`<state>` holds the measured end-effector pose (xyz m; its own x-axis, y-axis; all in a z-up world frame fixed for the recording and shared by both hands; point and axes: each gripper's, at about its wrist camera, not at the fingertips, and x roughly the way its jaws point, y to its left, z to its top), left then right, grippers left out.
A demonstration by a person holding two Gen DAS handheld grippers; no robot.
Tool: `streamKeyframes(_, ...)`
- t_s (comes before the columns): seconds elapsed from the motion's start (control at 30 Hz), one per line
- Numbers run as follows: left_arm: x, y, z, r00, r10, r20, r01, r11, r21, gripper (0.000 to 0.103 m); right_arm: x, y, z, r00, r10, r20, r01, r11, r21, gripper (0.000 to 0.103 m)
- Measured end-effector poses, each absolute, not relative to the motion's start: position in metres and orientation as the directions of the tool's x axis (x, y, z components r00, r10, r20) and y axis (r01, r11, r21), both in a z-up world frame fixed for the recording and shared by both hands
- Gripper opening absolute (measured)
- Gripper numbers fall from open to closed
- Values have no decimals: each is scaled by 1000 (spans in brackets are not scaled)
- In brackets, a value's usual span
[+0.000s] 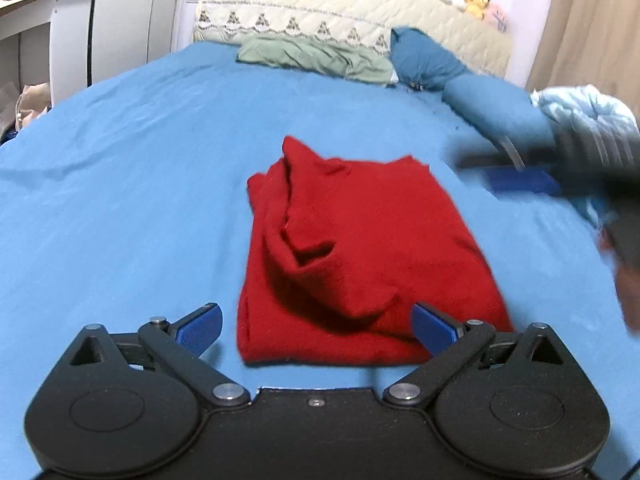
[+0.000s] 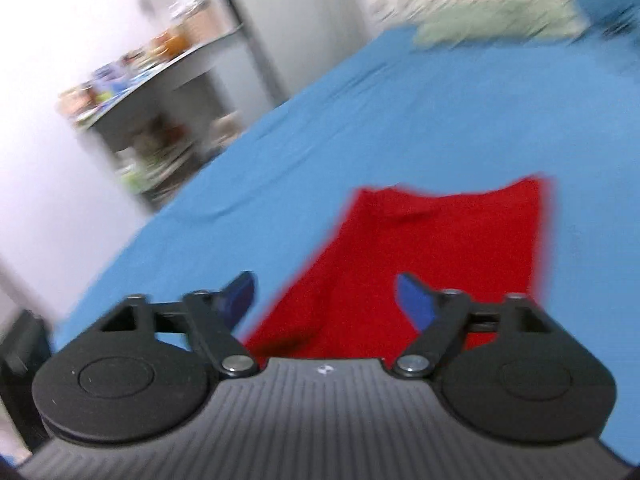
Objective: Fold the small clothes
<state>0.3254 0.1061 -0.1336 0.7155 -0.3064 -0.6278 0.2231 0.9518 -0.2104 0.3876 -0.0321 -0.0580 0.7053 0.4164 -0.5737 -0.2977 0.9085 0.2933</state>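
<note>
One red garment point(image 1: 360, 248) lies in a rough folded bundle mid-bed on the blue sheet point(image 1: 140, 152), its top layer rumpled and one far corner poking up. You hold nothing: your left gripper point(image 1: 316, 326) and right gripper point(image 2: 324, 300) both gape wide over its near edge, empty. I'd call this piece nearly finished; the pale clothes point(image 1: 584, 116) at the right may be next.

A folded red garment point(image 1: 360, 256) lies on the blue bedsheet point(image 1: 140, 184) before the left tool's point(image 1: 316, 330) spread, empty jaws.
</note>
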Motion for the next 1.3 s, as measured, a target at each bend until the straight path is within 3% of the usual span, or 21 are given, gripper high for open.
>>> streamKeyframes(0.13,327,107,-133,746,-287,-601,173,955,-241,102,327,-48,-90,768,224,-599,-202,974,105,102)
streamKeyframes(0.33,335,113,-134,756,-267,-598,117,953,-279,102,291,-35,-147,791,67,-608,-72,997,16,101)
streamKeyframes(0.53,341,112,-138,756,-252,-604,100,956,-275,102,299,-36,-176,777,12,-629,17,999,40,100)
streamKeyframes(0.93,354,122,-142,759,-252,-600,69,948,-311,101,290,-54,-163,842,20,-538,75,985,154,100)
streamKeyframes(1.1,355,122,-144,758,-244,-605,68,952,-299,101,300,-49,-174,805,-5,-594,94,988,119,100)
streamKeyframes(1.2,359,119,-147,750,-206,-629,58,967,-247,100,303,-47,-172,806,-21,-592,86,993,82,98)
streamKeyframes(1.3,363,122,-159,669,-88,-738,37,996,-85,95,301,-56,-156,823,-121,-554,133,991,-19,98)
